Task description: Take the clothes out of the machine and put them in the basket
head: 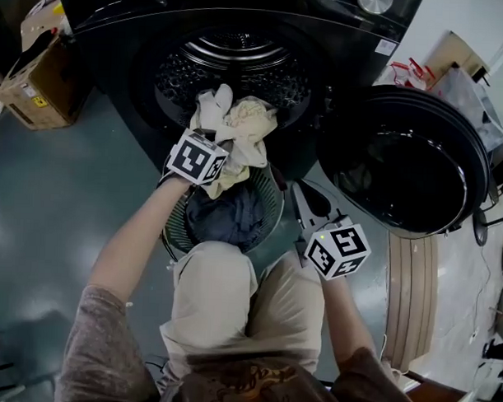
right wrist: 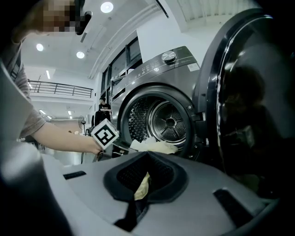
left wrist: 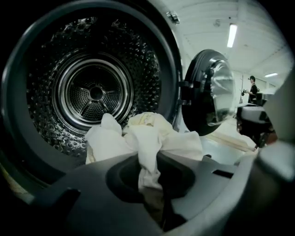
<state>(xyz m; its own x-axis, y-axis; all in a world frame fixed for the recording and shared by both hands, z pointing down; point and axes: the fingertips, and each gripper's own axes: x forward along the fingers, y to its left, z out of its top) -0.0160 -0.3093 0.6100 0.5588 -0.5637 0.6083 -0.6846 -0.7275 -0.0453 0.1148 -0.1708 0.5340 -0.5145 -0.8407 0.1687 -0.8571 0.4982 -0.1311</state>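
Cream in colour, the garment (left wrist: 147, 138) was pinched in the closed left tool (left wrist: 153, 179). It bunched just outside the mouth of the machine's drum (left wrist: 97, 92), above the round basket (head: 273, 207) holding dark clothes (head: 226, 216). The right tool (right wrist: 139, 186), jaws nearly together with a yellowish sliver between them, hung beside the open door (head: 409, 160).

Basket (head: 269, 202), likely filled, before machine (head: 240, 68), door (head: 409, 164) right

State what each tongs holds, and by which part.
Left tongs: the pale cloth, pinched by a bunched fold, the rest loose before the drum. Right tongs: a yellowish scrap between shut jaws; which part cannot be told.
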